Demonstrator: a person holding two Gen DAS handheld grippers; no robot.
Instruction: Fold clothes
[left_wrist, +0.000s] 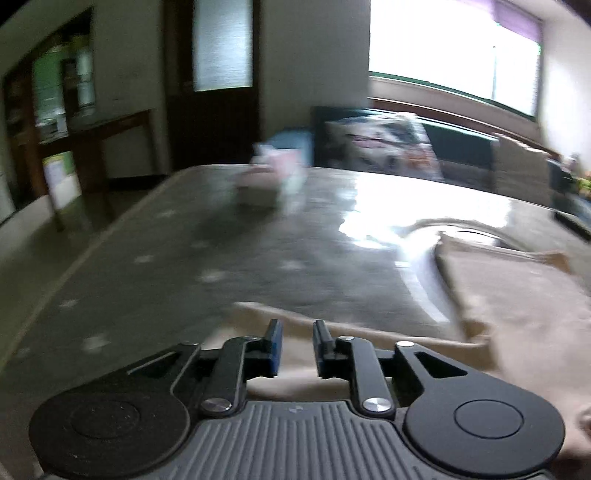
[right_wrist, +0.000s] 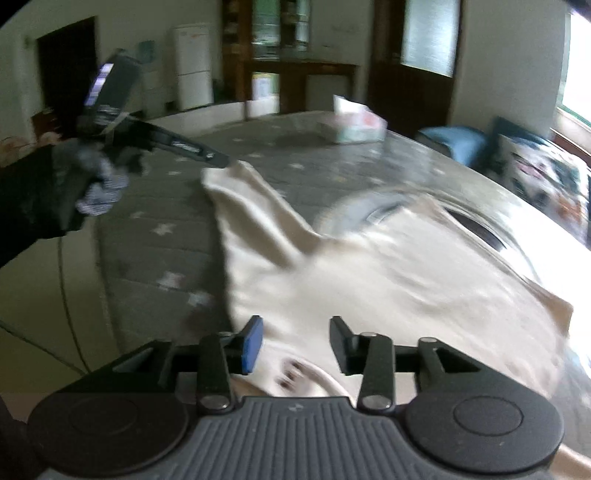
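A cream shirt (right_wrist: 388, 277) lies spread on the grey star-patterned table cover (right_wrist: 166, 229), one sleeve (right_wrist: 251, 199) stretched toward the far left. My right gripper (right_wrist: 295, 332) hovers open over the shirt near its collar and label (right_wrist: 291, 373), with nothing pinched. The left gripper (right_wrist: 218, 160), held by a gloved hand (right_wrist: 96, 177), has its tip at the sleeve's end. In the left wrist view the left gripper (left_wrist: 297, 332) shows a narrow gap between its pads, with the cream shirt (left_wrist: 517, 295) lying beneath them and to the right.
A tissue box (right_wrist: 351, 129) stands on the far part of the table, also blurred in the left wrist view as the tissue box (left_wrist: 266, 177). The table's left edge (left_wrist: 92, 240) drops to the floor. A sofa with a patterned cushion (left_wrist: 376, 140) sits under the bright window.
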